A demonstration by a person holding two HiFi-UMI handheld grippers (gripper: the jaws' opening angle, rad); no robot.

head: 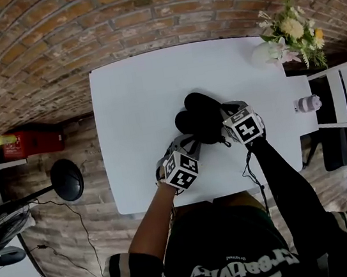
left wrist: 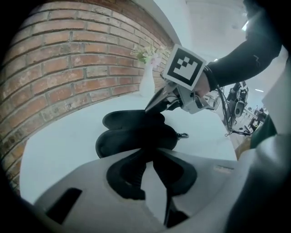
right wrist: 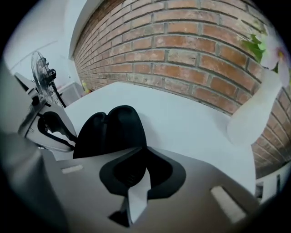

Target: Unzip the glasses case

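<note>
- A black standing fan [head: 67, 179] is seen off the table's left side.
- Left gripper [left wrist: 152, 151]: the jaws are set narrow and pinched on the near rim of the glasses case [head: 200, 119], on its lower half. The pads are pressed onto the dark edge. The marker cube is seen low and left of the case in the head view.
- The glasses case is found near the middle of the white table [head: 136, 108], between the two grippers. It is black, matte and rounded. It is already parted like a clamshell, with two lobes shown: the lower shell lying on the table, the upper shell lifted and tipped back towards the brick wall [right wrist: 191, 45]. A dark gap is seen between the shells.
- A small metal zip pull [left wrist: 183, 135] is seen sticking out at the case's right end, just above the table surface.
- Right gripper [right wrist: 142, 152]: the jaws are drawn nearly together, only a thin wedge being left between the pads. The tips are met on the edge of the upper shell.
- A white vase of flowers [head: 270, 52] is stood at the table's far right corner, well apart from the case.
</note>
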